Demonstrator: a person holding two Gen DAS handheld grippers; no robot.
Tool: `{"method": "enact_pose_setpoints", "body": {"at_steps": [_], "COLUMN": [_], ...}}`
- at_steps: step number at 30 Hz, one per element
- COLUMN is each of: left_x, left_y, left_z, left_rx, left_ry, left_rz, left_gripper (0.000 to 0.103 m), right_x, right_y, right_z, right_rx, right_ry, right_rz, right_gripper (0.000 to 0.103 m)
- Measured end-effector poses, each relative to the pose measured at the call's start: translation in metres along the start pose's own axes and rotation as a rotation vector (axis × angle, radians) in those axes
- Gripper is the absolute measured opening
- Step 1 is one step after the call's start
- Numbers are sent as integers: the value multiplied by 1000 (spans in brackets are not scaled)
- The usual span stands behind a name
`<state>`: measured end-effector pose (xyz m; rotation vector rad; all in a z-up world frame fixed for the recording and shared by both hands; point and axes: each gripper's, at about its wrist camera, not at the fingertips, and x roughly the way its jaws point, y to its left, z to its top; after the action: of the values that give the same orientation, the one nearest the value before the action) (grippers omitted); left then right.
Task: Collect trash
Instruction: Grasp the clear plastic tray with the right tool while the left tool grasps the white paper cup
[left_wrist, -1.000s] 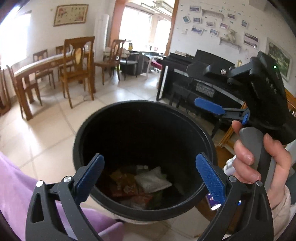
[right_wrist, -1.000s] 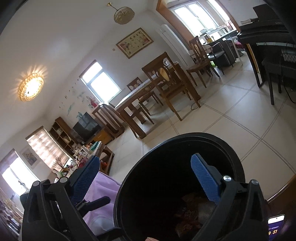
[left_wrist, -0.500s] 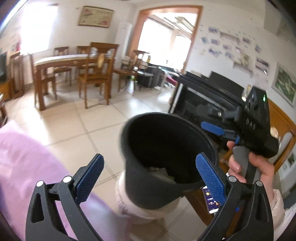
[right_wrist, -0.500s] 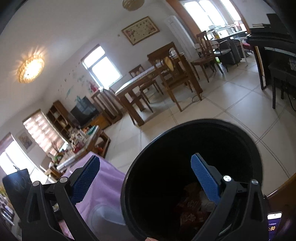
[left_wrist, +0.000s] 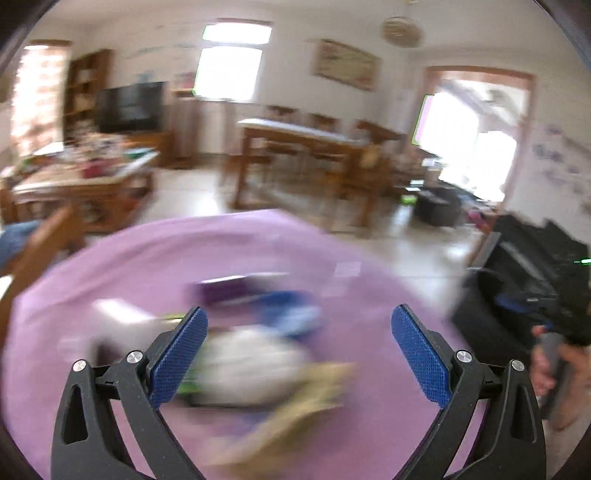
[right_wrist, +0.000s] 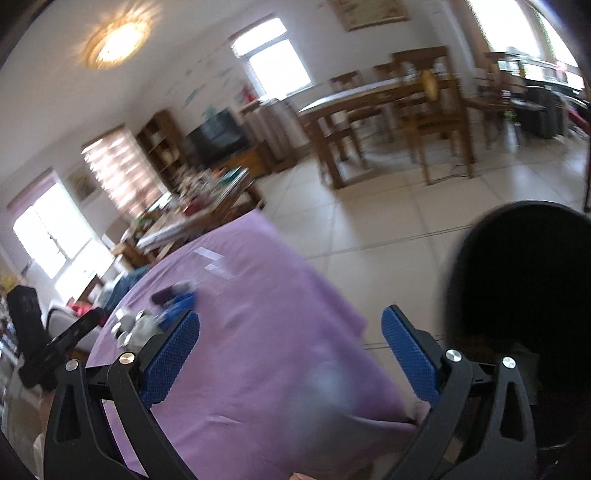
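My left gripper is open and empty above a table with a purple cloth. Blurred trash lies under it: a white wrapper, a blue one, a purple one and a tan one. My right gripper is open and empty over the cloth's near part. The black bin stands at the right, beside the table; it also shows dimly at the right edge of the left wrist view. The trash pile shows far left in the right wrist view.
A wooden dining table with chairs stands across the tiled floor. A cluttered low table and a TV are at the back left. The other hand with its gripper handle is at the right edge.
Both grippers have swung left, away from the bin's mouth to over the purple-clothed table. The bin has gone from the centre to the right edge of both views.
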<state>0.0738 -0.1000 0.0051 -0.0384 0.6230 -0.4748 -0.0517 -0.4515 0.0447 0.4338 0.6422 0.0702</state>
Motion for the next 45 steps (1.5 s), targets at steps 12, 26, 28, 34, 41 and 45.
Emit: {"method": "enact_pose_setpoints", "body": {"at_steps": [12,26,28,34,41,45], "left_x": [43,57,54,50,43,37], "left_y": [135,150,152,152,147,140], "left_z": [9,4,5,6,8,12], "left_rx": [-53,-211,-217,-227,-208,-174], "left_ry": [219,144,120,89,48,16], "left_rz": [84,-35,-51,-71,-62,-66], "left_gripper": [95,49,49,49,49,49], "right_x": [103,210,219,217,172,129], "right_y": [111,142,141,138,132,132], "right_z": [19,38,37,34,41,38], "right_rx": [-194,-603,-599,-543,-366,-264], "right_ry": [138,347,376,395,284,225], "right_rz": [99,8,18,46,151,254], "right_gripper": [98,98,96,47,47,47]}}
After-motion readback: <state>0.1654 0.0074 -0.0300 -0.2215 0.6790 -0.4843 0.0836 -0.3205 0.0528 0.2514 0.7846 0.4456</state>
